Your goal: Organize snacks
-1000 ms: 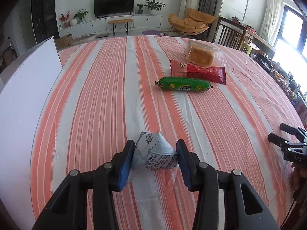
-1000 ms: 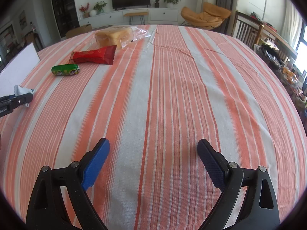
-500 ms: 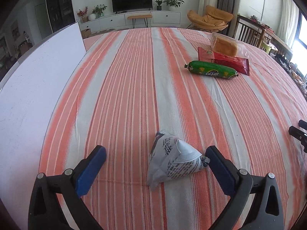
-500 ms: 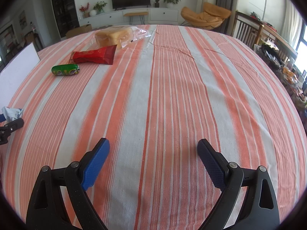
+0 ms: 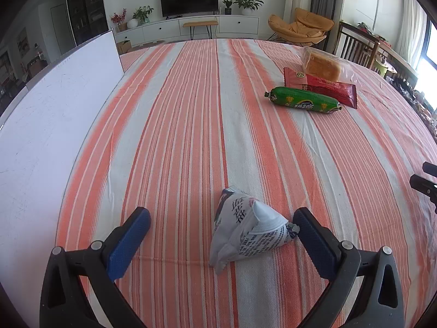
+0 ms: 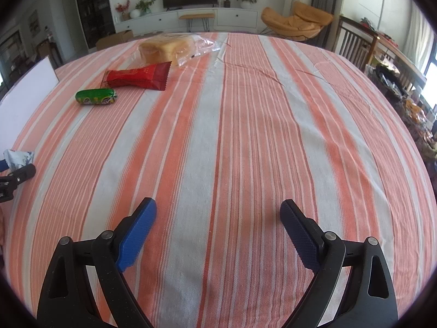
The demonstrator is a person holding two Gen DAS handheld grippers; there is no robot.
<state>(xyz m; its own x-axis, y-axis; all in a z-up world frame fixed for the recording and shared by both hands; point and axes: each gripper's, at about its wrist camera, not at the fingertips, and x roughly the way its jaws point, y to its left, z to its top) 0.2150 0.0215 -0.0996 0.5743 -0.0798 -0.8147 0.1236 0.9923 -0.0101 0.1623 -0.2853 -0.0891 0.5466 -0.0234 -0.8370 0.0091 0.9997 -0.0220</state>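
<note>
**White packet sits between left jaws, off-centre**

Left gripper [image 5: 221, 229] wide open, holding nothing. White packet [image 5: 247, 236] lies on the striped cloth [image 5: 191, 136] btwn the pads, its right tip just beside the right pad [image 5: 314, 243], well clear of the left one. Right gripper [image 6: 218, 227] also wide, empty, far off. Green roll [image 5: 303, 100], red wrapper [image 5: 322, 84] & bread [image 5: 325, 67] lie up ahead, right; left hand nearer the packet.
</note>
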